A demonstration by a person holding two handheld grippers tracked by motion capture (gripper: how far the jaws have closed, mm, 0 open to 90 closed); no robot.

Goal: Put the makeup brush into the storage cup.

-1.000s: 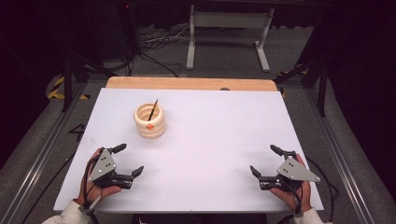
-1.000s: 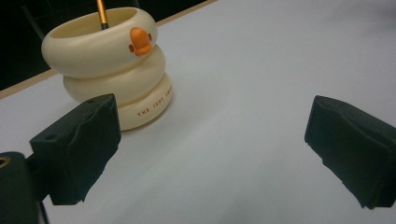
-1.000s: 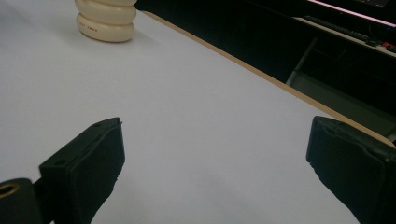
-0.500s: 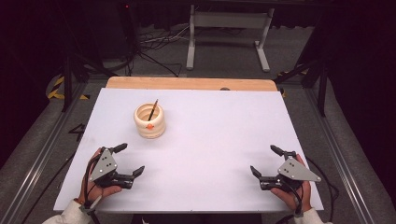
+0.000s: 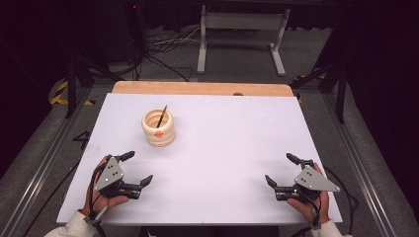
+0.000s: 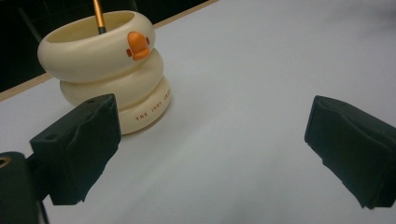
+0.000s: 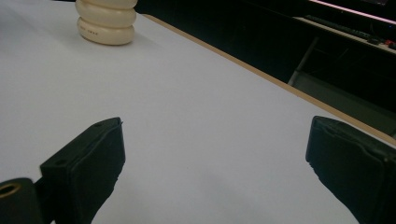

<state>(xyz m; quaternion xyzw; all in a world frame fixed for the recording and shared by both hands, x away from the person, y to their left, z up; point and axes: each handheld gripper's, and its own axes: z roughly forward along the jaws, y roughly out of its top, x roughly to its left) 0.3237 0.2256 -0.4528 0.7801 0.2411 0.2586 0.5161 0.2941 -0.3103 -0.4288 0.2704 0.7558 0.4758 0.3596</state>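
Observation:
A cream ringed holder (image 5: 158,128) with an orange beak-like knob stands on the white table (image 5: 222,128), left of centre. A thin brown-and-orange stick (image 5: 161,116) leans inside it. The left gripper view has the holder (image 6: 109,70) close ahead, stick (image 6: 98,16) rising from it. My left gripper (image 5: 137,168) rests near the front left edge, open and empty. My right gripper (image 5: 280,170) rests near the front right edge, open and empty too. In the right gripper view the holder (image 7: 107,19) stands far off at the upper left.
A wooden strip (image 5: 202,88) runs along the table's far edge. Beyond it stand a grey metal frame (image 5: 242,34) and cables on the floor. Metal rails (image 5: 42,163) flank the table on both sides.

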